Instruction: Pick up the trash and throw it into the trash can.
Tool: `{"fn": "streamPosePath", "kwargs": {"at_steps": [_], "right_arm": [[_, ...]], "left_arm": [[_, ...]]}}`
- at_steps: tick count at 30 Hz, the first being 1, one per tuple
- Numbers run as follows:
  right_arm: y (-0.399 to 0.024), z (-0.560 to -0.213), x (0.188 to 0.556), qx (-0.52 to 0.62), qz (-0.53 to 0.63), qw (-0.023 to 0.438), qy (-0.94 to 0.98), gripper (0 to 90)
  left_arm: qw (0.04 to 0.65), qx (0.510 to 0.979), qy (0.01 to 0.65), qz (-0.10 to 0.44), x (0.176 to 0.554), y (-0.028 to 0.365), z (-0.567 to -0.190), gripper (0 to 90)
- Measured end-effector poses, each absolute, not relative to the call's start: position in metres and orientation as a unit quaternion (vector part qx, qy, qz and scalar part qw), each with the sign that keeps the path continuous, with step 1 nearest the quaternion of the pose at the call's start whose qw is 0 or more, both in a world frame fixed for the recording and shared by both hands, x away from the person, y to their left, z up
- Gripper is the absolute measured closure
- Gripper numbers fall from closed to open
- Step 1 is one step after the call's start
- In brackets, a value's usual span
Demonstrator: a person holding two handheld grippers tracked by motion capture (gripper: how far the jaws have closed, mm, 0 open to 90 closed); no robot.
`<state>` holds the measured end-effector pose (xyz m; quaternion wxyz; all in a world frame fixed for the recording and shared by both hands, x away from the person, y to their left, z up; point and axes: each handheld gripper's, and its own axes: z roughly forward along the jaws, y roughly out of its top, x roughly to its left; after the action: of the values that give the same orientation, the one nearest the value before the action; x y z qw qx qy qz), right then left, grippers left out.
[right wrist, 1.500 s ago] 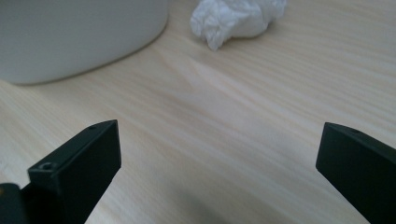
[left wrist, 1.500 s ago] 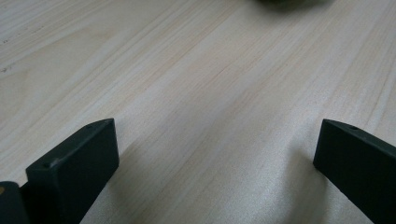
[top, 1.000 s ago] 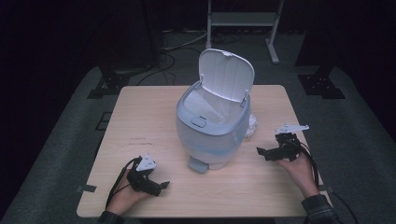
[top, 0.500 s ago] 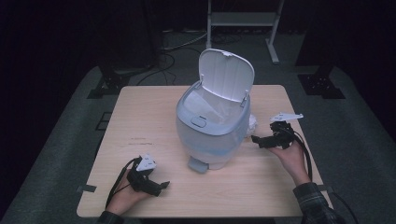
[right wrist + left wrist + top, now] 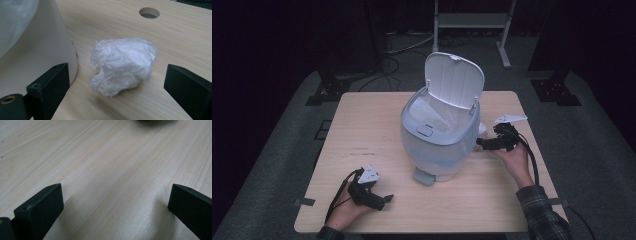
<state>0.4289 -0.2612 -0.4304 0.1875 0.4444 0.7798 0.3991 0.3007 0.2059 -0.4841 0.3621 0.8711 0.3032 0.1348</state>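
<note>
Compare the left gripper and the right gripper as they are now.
The left gripper rests near the table's front edge with bare wood between its jaws; the right gripper sits beside the bin, jaws either side of a crumpled tissue. Both are open, gripping nothing.

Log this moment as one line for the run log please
bin: lid open, mid-table | paper ball: on table beside bin, ungripped | right gripper: open, jaws either side of ball | left gripper: open, over bare table
</note>
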Motion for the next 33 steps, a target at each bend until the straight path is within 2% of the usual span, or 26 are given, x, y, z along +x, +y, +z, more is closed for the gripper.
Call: {"fn": "streamPosePath", "kwargs": {"at_steps": [3, 5, 9, 10, 11, 14, 15, 16, 18, 19, 20, 22, 23, 24, 26, 33], "right_arm": [[-0.260, -0.431, 0.432, 0.446, 0.401, 0.186, 0.779, 6.6], [-0.260, -0.433, 0.435, 0.443, 0.407, 0.189, 0.776, 12.6], [-0.260, -0.440, 0.438, 0.445, 0.399, 0.184, 0.780, 13.6], [-0.261, -0.441, 0.439, 0.447, 0.401, 0.180, 0.779, 17.4], [-0.261, -0.441, 0.439, 0.447, 0.401, 0.180, 0.779, 17.4], [-0.261, -0.441, 0.438, 0.442, 0.406, 0.181, 0.779, 31.3], [-0.261, -0.441, 0.438, 0.442, 0.406, 0.181, 0.779, 31.3], [-0.260, -0.441, 0.437, 0.436, 0.404, 0.186, 0.782, 37.6], [-0.260, -0.442, 0.437, 0.432, 0.402, 0.186, 0.786, 44.4], [-0.260, -0.442, 0.437, 0.432, 0.402, 0.186, 0.786, 44.4], [-0.260, -0.442, 0.437, 0.430, 0.402, 0.186, 0.786, 48.1], [-0.260, -0.442, 0.436, 0.426, 0.402, 0.186, 0.789, 59.9], [-0.260, -0.442, 0.436, 0.424, 0.402, 0.186, 0.790, 63.0], [-0.261, -0.441, 0.435, 0.421, 0.403, 0.183, 0.792, 73.1], [-0.262, -0.441, 0.435, 0.419, 0.403, 0.181, 0.793, 79.3], [-0.265, -0.437, 0.432, 0.420, 0.401, 0.172, 0.796, 83.4]], "left_arm": [[0.362, 0.871, 0.303, 0.135, 0.301, 0.206, -0.484, 0.0], [0.362, 0.871, 0.303, 0.135, 0.301, 0.206, -0.484, 0.0], [0.363, 0.870, 0.304, 0.135, 0.301, 0.206, -0.484, 0.0], [0.363, 0.871, 0.304, 0.135, 0.301, 0.206, -0.484, 0.0], [0.363, 0.871, 0.304, 0.135, 0.301, 0.206, -0.484, 0.0], [0.363, 0.870, 0.304, 0.136, 0.300, 0.206, -0.484, 0.0], [0.363, 0.870, 0.304, 0.136, 0.300, 0.206, -0.484, 0.0], [0.363, 0.870, 0.305, 0.136, 0.300, 0.206, -0.484, 0.0], [0.363, 0.870, 0.305, 0.136, 0.300, 0.206, -0.484, 0.0], [0.363, 0.870, 0.305, 0.136, 0.300, 0.206, -0.484, 0.0], [0.363, 0.870, 0.305, 0.136, 0.300, 0.206, -0.484, 0.0], [0.363, 0.870, 0.305, 0.136, 0.300, 0.206, -0.484, 0.0], [0.363, 0.870, 0.305, 0.136, 0.300, 0.206, -0.484, 0.0], [0.363, 0.870, 0.305, 0.136, 0.300, 0.206, -0.484, 0.0], [0.363, 0.870, 0.306, 0.136, 0.300, 0.206, -0.484, 0.0], [0.362, 0.870, 0.305, 0.136, 0.300, 0.206, -0.484, 0.0]]}}
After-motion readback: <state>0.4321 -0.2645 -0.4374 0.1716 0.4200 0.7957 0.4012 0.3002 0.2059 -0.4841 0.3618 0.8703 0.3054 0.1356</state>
